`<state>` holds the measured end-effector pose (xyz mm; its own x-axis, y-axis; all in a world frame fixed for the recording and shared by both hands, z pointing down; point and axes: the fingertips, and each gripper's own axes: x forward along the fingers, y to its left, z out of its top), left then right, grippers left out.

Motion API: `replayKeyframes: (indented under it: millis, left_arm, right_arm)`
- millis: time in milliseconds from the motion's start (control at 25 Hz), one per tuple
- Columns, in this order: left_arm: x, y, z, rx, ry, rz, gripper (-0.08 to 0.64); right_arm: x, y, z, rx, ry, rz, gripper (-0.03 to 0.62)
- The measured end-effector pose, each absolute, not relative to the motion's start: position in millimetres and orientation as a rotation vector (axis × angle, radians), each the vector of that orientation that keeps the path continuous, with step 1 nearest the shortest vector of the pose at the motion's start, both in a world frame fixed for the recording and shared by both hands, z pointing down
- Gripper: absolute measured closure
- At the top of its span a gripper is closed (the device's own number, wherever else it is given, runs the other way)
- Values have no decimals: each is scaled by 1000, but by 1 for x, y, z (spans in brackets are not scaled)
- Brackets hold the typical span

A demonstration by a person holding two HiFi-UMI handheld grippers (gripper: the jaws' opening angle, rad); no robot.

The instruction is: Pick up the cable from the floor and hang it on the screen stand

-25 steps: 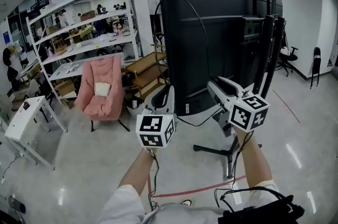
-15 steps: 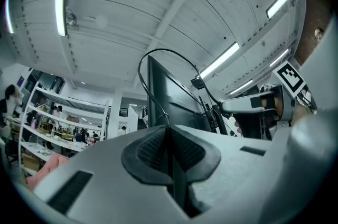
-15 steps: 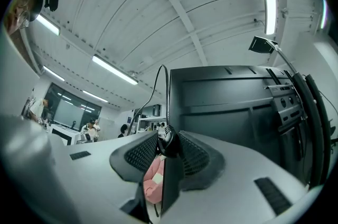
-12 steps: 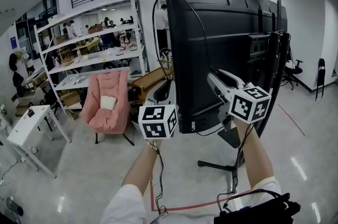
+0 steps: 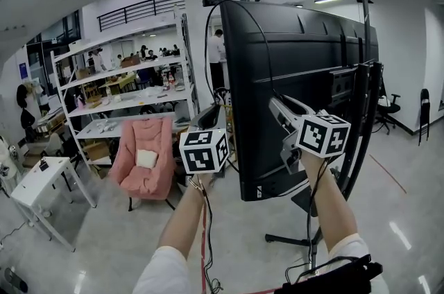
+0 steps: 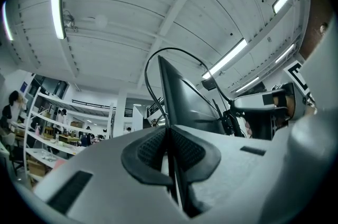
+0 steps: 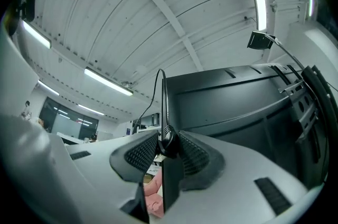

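Note:
A thin black cable arcs up over the near top corner of the big black screen, which is seen from behind on its stand. My left gripper is raised on the left of the screen's edge, shut on the cable, which climbs from its jaws in a loop. On the other side of that edge my right gripper is shut on a thicker ribbed part of the cable, just in front of the screen's back.
A pink armchair, white shelving with several people behind it and a white table stand to the left. The stand's foot spreads on the floor. A black bag hangs at my front.
Both grippers have risen with the cable, from the screen's lower edge to about its middle height. The view has tilted up and the cable's loop now tops the screen's corner.

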<state>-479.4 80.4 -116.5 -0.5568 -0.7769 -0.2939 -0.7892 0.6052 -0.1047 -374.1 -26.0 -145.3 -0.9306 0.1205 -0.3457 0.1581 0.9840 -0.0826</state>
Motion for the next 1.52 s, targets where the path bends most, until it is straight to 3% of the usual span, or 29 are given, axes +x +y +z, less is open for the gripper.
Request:
replayKeyframes:
  millis: [520, 1520]
  left_arm:
    - [-517, 54, -169, -1249, 2563, 35, 543]
    - [-550, 21, -127, -1368, 2578, 27, 543]
  right_arm:
    - [-406, -46, -183, 226, 2743, -393, 457]
    - [-411, -85, -152, 115, 2763, -418, 457]
